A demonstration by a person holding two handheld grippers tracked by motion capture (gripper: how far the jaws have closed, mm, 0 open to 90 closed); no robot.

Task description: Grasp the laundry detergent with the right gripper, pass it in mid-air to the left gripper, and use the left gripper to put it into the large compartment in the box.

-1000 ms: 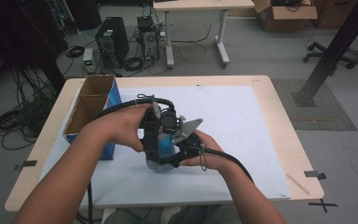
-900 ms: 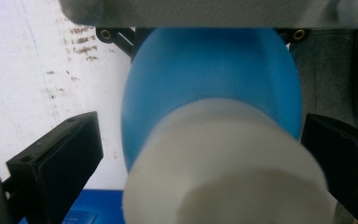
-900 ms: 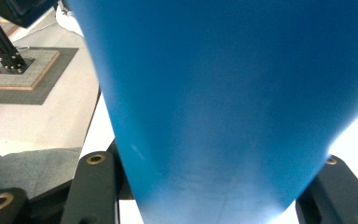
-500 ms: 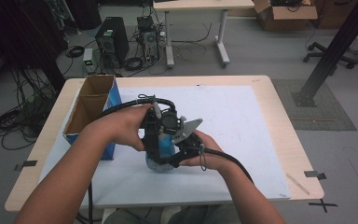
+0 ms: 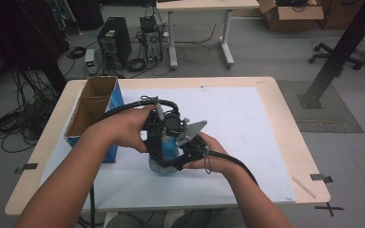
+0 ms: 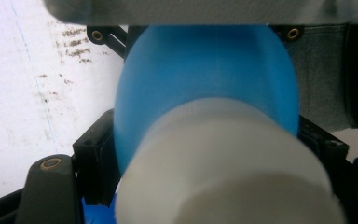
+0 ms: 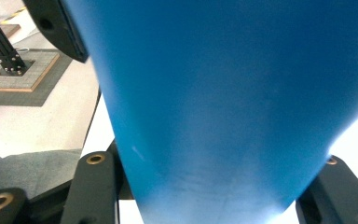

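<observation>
Blue bottle [image 5: 168,151] held upright just above the white mat [image 5: 247,123], mid-table, beside the open cardboard box [image 5: 92,111]. Clamped round the body by the right gripper [image 5: 183,159] — a steady anchor, probably so the top can be worked. Left gripper [image 5: 160,142] set over the white cap [image 6: 228,163], jaws just closing in either side of it, contact not certain — likely readied for twisting the cap.

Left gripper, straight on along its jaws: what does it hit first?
The white cap of the blue plastic bottle, already between the left gripper jaws, which have just been closing. Whether the pads touch it yet is unclear.
</observation>
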